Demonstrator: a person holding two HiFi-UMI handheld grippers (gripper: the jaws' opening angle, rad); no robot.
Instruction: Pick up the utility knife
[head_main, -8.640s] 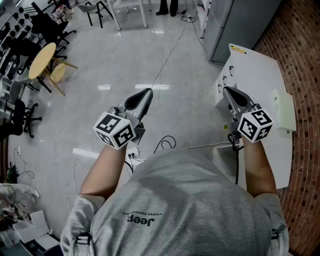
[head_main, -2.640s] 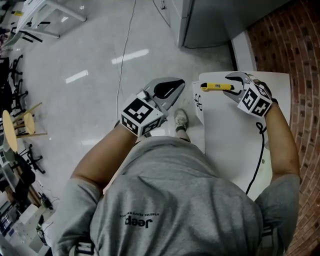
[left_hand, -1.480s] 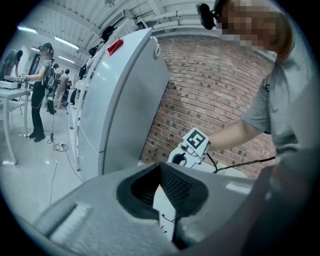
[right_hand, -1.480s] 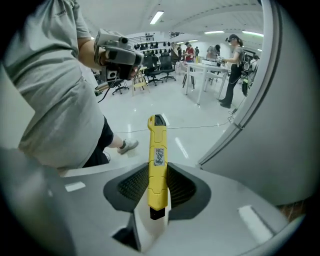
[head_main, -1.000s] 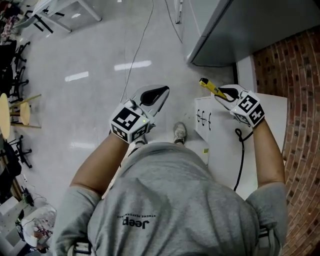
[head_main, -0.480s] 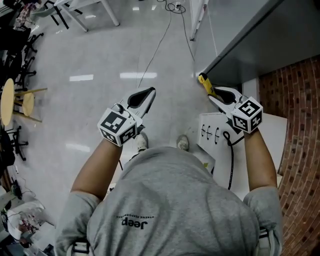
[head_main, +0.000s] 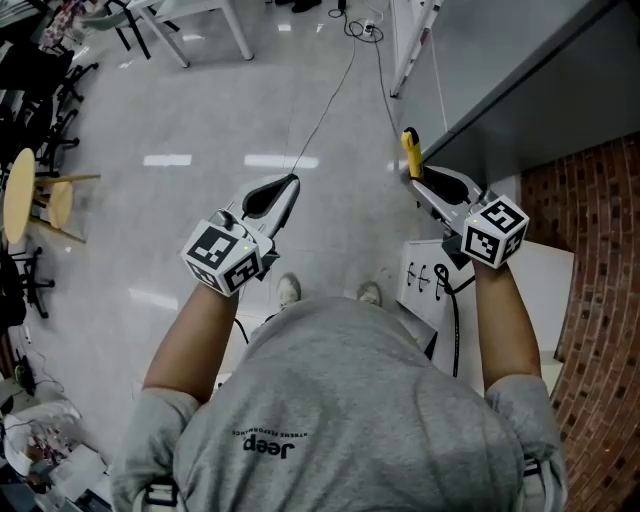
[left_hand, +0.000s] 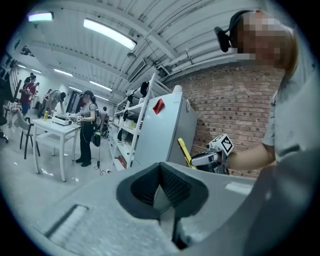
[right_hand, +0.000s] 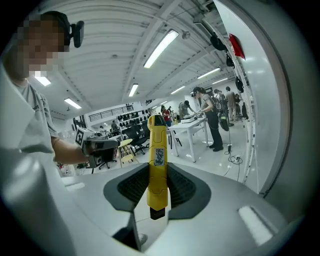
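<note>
- Starting closest in: the person's grey shirt (head_main: 350, 400) fills the bottom of the head view, with both forearms reaching forward from it.
- Right gripper (head_main: 428, 188) is the one doing the work. Its jaws are clamped on the utility knife (head_main: 409, 150), and the right gripper view shows the ribbed pads pressing the yellow body from both sides, low down near the butt end.
- The knife stands almost upright in that grip. Most of its length pokes out past the fingertips, and it touches nothing else.
- Left gripper (head_main: 278, 192) is out on the other side, well apart from the right. Its jaws are together with nothing between them, so it has no part in this.
- Just beneath the right forearm is the white table (head_main: 540, 275). The knife is not on it; in the head view it shows up beyond the table's edge, against the grey cabinet (head_main: 520, 90).
- Progress call: the pick-up looks as good as done, with the grasp made and the knife in the air, clear of the table. What's left, I'd judge, is only to keep it steady. With the grip so near one end, that long free length could tip if the pads slip.
- Further out, a cable (head_main: 325, 115) trails across the shiny floor (head_main: 200, 120), and people stand at a white desk in the distance.
</note>
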